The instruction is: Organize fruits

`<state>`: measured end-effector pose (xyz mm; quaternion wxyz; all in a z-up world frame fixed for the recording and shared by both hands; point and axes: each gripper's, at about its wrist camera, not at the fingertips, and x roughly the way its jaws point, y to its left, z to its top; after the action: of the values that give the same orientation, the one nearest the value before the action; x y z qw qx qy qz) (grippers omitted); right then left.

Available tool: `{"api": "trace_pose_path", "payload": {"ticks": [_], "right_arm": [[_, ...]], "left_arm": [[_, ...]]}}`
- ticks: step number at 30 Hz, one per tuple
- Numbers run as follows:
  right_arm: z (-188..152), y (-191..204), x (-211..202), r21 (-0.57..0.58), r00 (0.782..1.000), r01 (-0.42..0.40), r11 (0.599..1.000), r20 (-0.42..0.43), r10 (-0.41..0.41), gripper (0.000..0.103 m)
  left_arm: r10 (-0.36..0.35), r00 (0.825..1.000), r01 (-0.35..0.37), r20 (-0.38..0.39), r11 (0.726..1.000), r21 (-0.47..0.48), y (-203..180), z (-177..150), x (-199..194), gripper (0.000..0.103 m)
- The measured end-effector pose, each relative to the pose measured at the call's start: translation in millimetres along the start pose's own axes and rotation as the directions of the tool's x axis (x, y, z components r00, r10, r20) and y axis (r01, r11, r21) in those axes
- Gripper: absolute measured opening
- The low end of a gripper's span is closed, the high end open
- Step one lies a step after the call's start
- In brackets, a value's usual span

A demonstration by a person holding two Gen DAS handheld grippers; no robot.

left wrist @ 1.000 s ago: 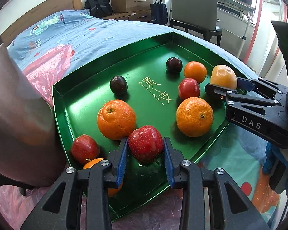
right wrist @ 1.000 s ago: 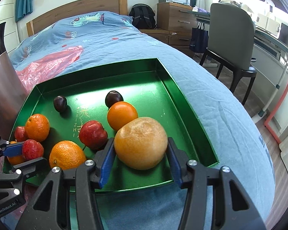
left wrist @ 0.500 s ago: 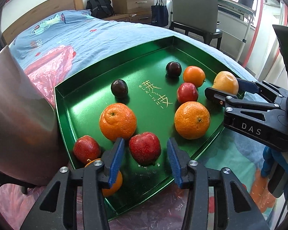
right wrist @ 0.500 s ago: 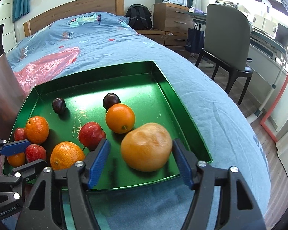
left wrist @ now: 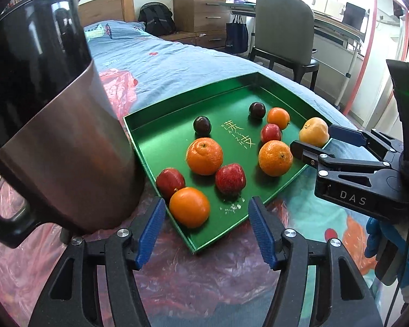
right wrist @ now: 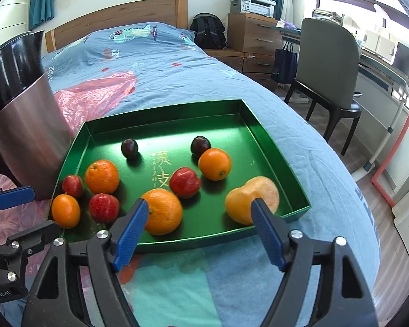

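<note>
Off the green tray's point(right wrist: 283, 163) near rim, both grippers' jaws gape wide, holding nothing.

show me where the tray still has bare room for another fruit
The tray's far strip, between the back wall and the two plums, is bare, as is the right side beyond the small orange. The near-left corner is crowded with oranges and red fruits; the pale fruit fills the near right.

Two black handheld grippers with blue ribbed fingers point(left wrist: 261, 231).
Silver screws, white "DAS" lettering on the right gripper point(left wrist: 313, 141), blue glove point(left wrist: 390, 248).
</note>
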<state>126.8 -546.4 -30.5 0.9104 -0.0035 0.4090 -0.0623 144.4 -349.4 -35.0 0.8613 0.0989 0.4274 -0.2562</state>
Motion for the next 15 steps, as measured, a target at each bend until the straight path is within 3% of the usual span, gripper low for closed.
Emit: {"api": "trace_pose_path", "payload": {"ticks": [7, 15], "right_arm": [[-16, 48, -21, -0.027, 0.998, -0.06, 0.998, -0.016, 0.06, 0.103], [-32, 113, -49, -0.043, 0.99, -0.142, 0.989, -0.01, 0.142, 0.103]], "left_arm": [[0.046, 0.999, -0.045, 0.019, 0.998, -0.045, 32, -33, -40, 0.064], [0.144, 0.989, -0.141, 0.015, 0.981, -0.13, 77, -79, -83, 0.065]]}}
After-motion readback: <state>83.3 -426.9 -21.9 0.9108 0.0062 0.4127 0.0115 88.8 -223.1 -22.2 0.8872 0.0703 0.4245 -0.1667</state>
